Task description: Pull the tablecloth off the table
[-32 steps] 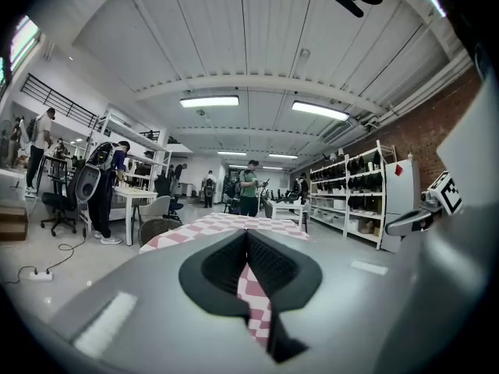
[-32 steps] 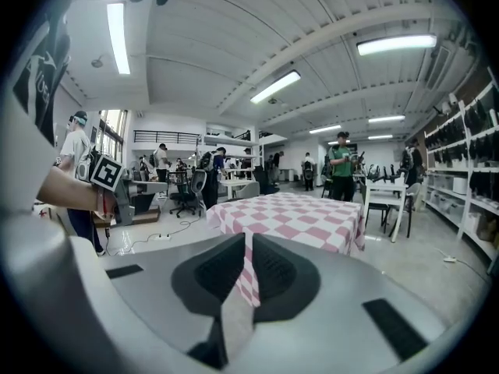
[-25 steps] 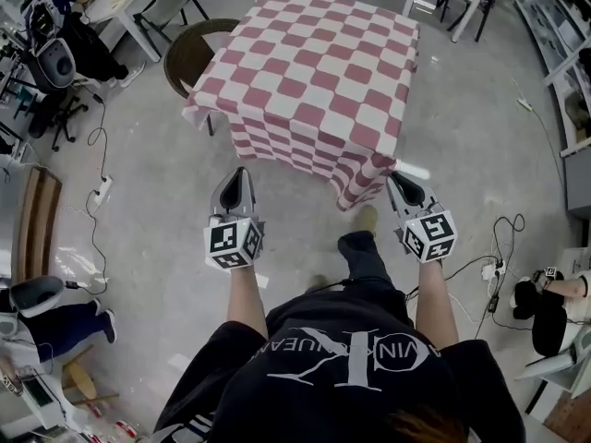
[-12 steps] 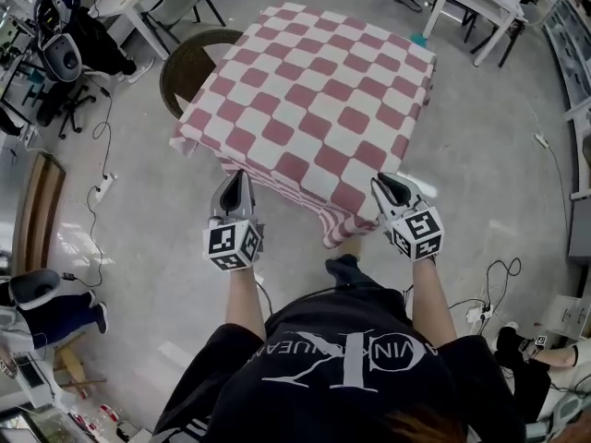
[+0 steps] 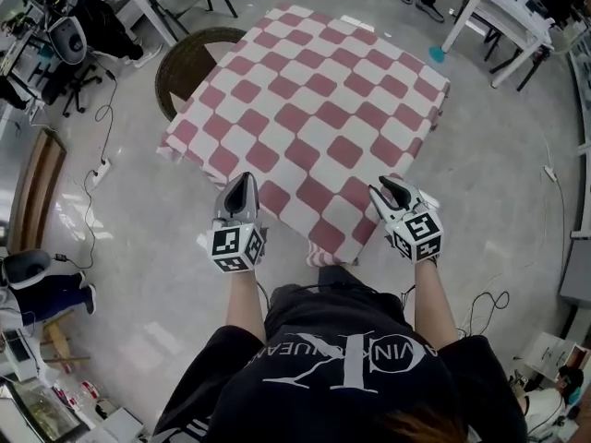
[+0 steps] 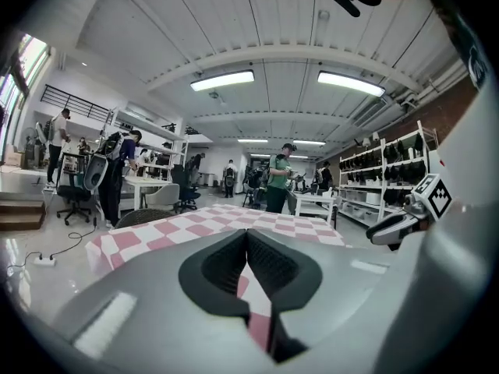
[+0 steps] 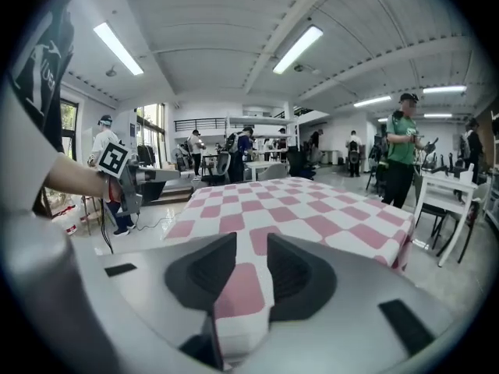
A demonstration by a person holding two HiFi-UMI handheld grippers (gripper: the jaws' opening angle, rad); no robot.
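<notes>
In the head view the checked tablecloth [image 5: 314,118] covers the whole worktop, its near corner hanging toward the person. The left hand-held gripper [image 5: 242,187] and right hand-held gripper [image 5: 390,190] sit over the near edges either side of that corner, probably to take the cloth at two points. Only the left gripper view shows those jaws pressed together, empty. The right gripper view shows jaws slightly apart, just opening, with cloth visible through the gap but unpinched.
</notes>
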